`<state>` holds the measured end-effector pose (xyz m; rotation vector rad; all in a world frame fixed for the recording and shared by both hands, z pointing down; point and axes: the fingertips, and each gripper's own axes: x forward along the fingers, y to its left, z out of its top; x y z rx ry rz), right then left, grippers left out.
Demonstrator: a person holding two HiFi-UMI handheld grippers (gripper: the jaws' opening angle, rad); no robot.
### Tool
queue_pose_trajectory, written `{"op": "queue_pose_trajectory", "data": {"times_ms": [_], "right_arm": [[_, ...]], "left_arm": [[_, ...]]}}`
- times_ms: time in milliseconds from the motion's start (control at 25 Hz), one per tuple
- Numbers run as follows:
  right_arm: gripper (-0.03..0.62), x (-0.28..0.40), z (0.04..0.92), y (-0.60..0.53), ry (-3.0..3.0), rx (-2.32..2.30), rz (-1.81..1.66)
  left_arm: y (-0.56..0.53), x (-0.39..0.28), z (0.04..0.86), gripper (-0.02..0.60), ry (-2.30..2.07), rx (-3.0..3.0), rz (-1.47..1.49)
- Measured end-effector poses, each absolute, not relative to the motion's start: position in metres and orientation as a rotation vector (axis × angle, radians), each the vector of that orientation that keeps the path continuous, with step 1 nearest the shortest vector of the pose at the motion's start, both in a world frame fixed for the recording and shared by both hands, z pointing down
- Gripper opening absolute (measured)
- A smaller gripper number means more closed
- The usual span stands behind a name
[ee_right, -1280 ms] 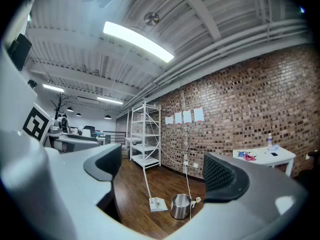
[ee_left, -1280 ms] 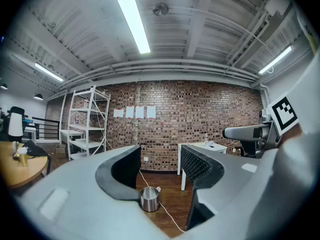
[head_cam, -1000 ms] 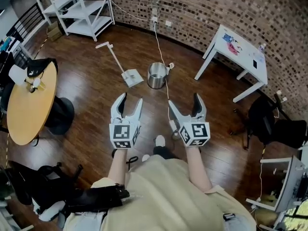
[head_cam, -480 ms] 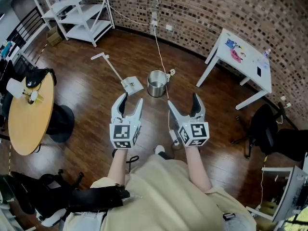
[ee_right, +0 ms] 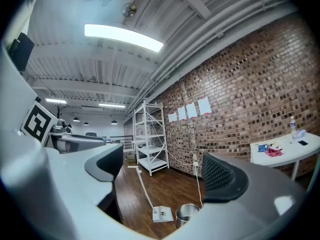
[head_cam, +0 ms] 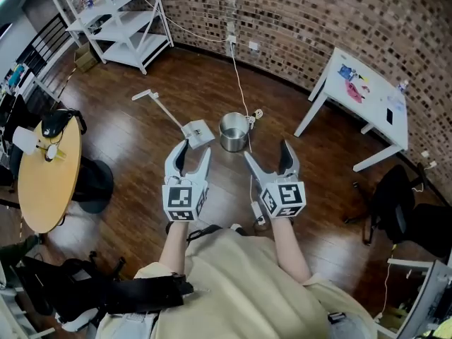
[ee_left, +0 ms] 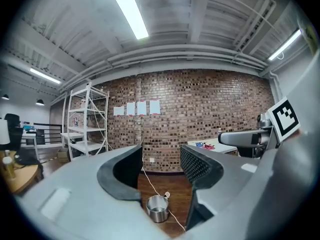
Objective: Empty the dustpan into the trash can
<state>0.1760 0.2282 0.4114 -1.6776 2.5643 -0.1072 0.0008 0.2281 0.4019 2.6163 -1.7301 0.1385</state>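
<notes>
A white long-handled dustpan [head_cam: 197, 130] stands on the wood floor, its handle leaning back toward the left; it also shows in the right gripper view [ee_right: 163, 214]. Just to its right stands a shiny metal trash can [head_cam: 233, 131] [ee_left: 158, 208] [ee_right: 187, 214]. My left gripper [head_cam: 192, 153] is held level, short of the dustpan, its jaws open and empty. My right gripper [head_cam: 267, 154] hangs level to the right of the can, also open with nothing between its fingers.
A white cable [head_cam: 240, 83] runs from a wall socket down the floor past the can. A white shelf rack [head_cam: 116, 13] stands at the back left, a round wooden table [head_cam: 46, 175] at the left, a white desk [head_cam: 367, 94] at the right, a black chair [head_cam: 399, 210] beyond it.
Both grippers and the person have moved forward toward the dustpan and can, which now lie closer to the fingertips. The jaws have kept their openings.
</notes>
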Motion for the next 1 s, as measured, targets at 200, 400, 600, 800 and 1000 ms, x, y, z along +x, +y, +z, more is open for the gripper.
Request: {"op": "queue_pose_trajectory", "data": {"times_ms": [200, 400, 600, 800, 1000], "right_arm": [[0.476, 0.175, 0.431, 0.205, 2.589, -1.670, -0.175], [0.476, 0.177, 0.440, 0.173, 2.580, -1.704, -0.180], [0.476, 0.170, 0.433, 0.129, 2.578, -1.742, -0.125], [0.476, 0.144, 0.420, 0.076, 2.571, -1.734, -0.069], [0.476, 0.115, 0.413, 0.035, 2.577, -1.727, -0.058]], "left_arm": [[0.207, -0.007, 0.420, 0.222, -1.744, 2.551, 0.176], [0.173, -0.012, 0.426, 0.222, -1.744, 2.547, 0.177], [0.132, -0.018, 0.419, 0.199, -1.735, 2.592, 0.131], [0.079, -0.036, 0.417, 0.201, -1.714, 2.626, 0.105], [0.033, -0.059, 0.411, 0.201, -1.695, 2.635, 0.067]]}}
